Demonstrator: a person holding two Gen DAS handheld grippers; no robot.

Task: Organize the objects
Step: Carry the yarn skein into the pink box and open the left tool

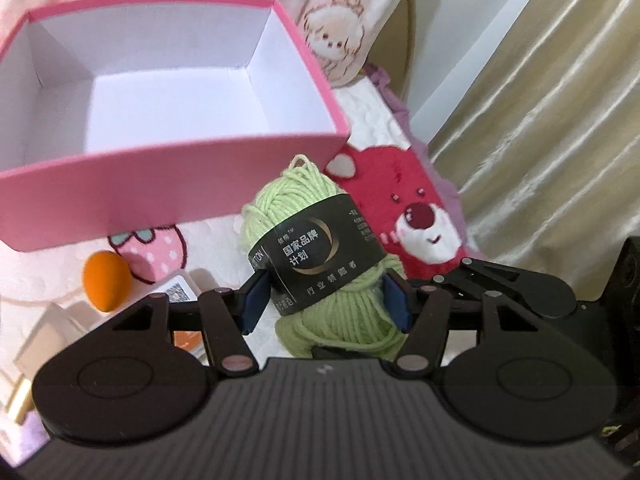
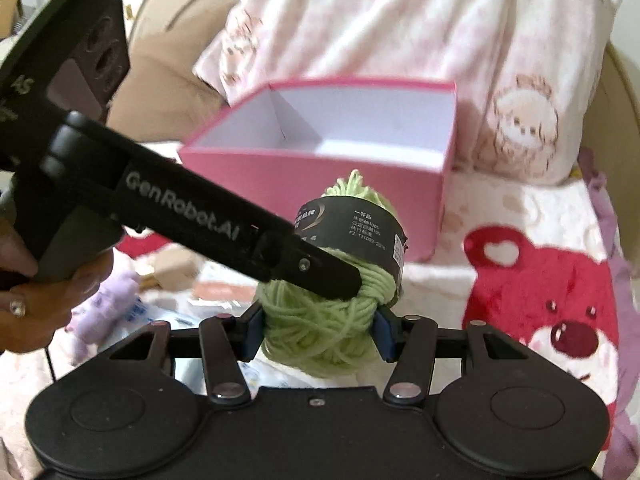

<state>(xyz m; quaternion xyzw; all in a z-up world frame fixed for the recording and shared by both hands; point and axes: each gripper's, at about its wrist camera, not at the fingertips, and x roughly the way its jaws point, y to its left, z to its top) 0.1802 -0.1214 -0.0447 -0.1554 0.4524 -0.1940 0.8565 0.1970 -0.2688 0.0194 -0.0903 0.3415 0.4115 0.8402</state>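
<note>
Hand-held grippers [image 1: 326,298] [image 2: 318,334] (both) gripping yarn [image 1: 320,256], seemingly above blanket [image 2: 540,280]

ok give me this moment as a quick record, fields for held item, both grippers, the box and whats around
held item: green yarn skein, black paper band round it
left gripper: shut on the skein
right gripper: shut on the skein's lower end
pink box: open, nothing inside, just behind the skein
nearby: orange ball beside the box
surface: bear-print blanket
</note>
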